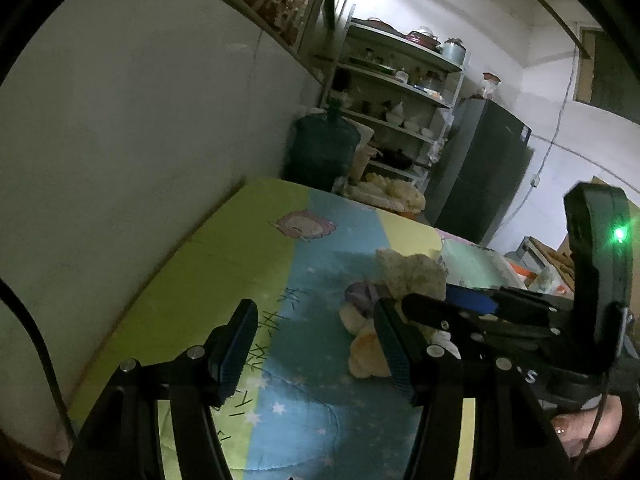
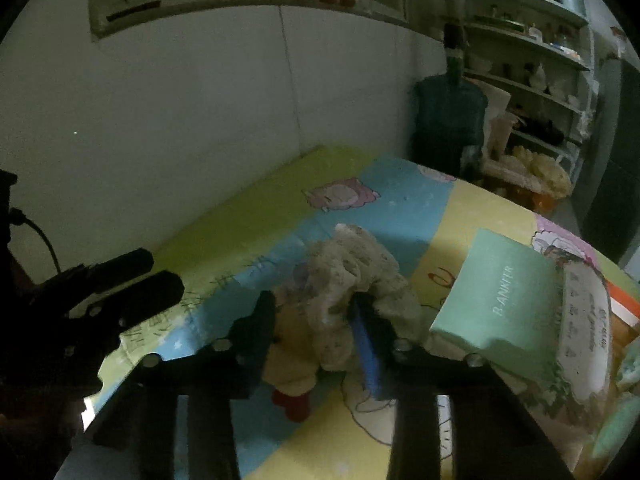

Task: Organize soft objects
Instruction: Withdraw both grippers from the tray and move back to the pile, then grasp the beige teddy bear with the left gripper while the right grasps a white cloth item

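Tongs (image 2: 316,320) right clamp 1 plush toy (image 2: 352,280); 1 green box (image 2: 504,296) beside.

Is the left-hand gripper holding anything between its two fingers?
No, the left gripper is open over the colourful mat, with the plush toy off beside it.

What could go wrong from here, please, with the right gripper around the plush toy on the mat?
1. The right gripper seems to pinch only the plush toy by its loose fluffy top, so it may slip or sag when lifted.
2. The green box lies close beside the toy; a sideways move could knock it.
3. The open left gripper sits very near the right one, so the two could collide.
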The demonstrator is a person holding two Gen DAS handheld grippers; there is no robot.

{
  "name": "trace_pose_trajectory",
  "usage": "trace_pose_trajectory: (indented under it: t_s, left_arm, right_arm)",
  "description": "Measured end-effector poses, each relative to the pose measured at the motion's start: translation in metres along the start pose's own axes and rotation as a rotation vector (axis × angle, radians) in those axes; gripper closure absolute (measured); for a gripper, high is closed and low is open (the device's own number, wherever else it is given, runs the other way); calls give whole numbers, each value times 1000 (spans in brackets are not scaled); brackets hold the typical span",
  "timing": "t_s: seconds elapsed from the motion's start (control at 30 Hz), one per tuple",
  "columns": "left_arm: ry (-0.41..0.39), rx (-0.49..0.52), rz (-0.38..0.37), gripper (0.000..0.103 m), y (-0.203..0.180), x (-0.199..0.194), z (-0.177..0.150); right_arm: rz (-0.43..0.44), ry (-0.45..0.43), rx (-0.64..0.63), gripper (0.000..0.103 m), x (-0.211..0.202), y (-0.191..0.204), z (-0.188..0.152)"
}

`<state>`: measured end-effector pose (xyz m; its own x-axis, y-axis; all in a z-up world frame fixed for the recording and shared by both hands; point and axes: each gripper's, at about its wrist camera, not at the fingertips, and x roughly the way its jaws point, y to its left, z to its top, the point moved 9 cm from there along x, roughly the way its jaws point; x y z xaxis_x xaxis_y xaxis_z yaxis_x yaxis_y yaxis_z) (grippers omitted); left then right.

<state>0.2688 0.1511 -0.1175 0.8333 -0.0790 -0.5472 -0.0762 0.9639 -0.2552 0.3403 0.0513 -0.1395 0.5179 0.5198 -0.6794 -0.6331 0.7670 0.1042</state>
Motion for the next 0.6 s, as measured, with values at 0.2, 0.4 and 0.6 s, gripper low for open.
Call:
trace_pose_trajectory:
  t_s: [0.2,0.4,0.6]
  left_arm:
    - [41,15,-32,43,-10,12,-11]
    - [99,15,-76,43,-26,31,-20]
    - [149,28,-87,43,-42,52,-25]
  right_arm:
    - [2,0,34,94,0,-14,1]
    - [17,-110,68,95,-35,-19,15]
    - [30,-238,85,95,-83,-24,32]
